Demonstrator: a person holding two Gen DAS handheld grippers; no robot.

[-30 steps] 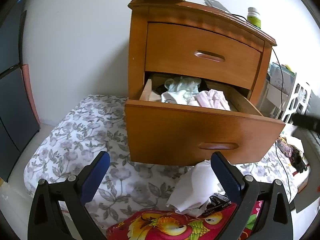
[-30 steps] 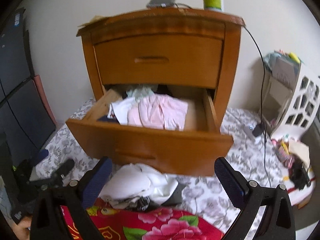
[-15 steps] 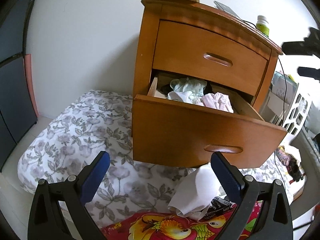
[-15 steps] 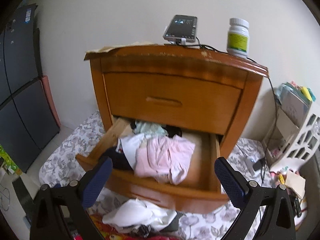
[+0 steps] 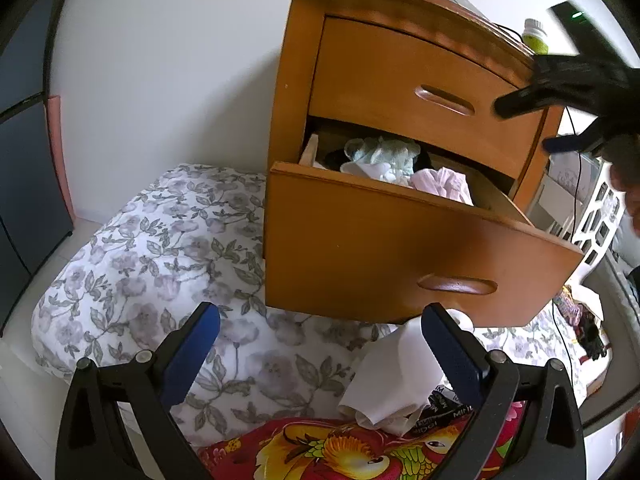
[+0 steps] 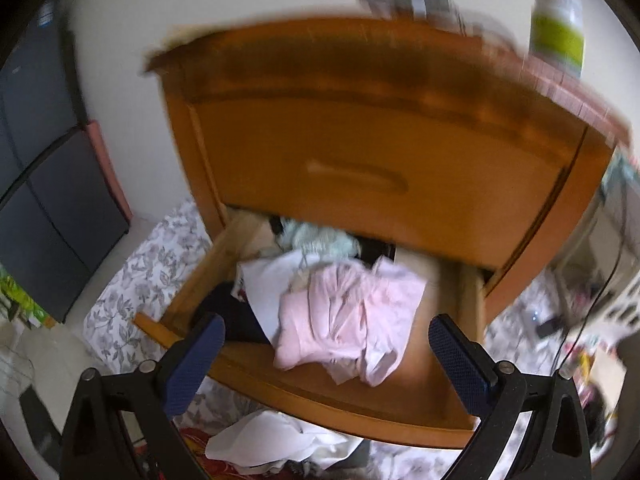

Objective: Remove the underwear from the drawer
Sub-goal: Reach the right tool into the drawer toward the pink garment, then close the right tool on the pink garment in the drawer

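The lower drawer [image 6: 320,364] stands pulled out with pink underwear [image 6: 348,320] lying on top of the clothes inside, so the opening is done and the taking out is left. The right gripper [image 6: 326,354] hovers wide open and empty above the pile, while the left gripper [image 5: 320,340] hangs open and empty near the drawer front, over white clothes [image 5: 392,376] on the floral bedding [image 5: 160,256].

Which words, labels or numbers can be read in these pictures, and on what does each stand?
"MINI": on the black waistband under the white cloth on the floor; the rest is hidden.
Green label on the bottle: too blurred to read.
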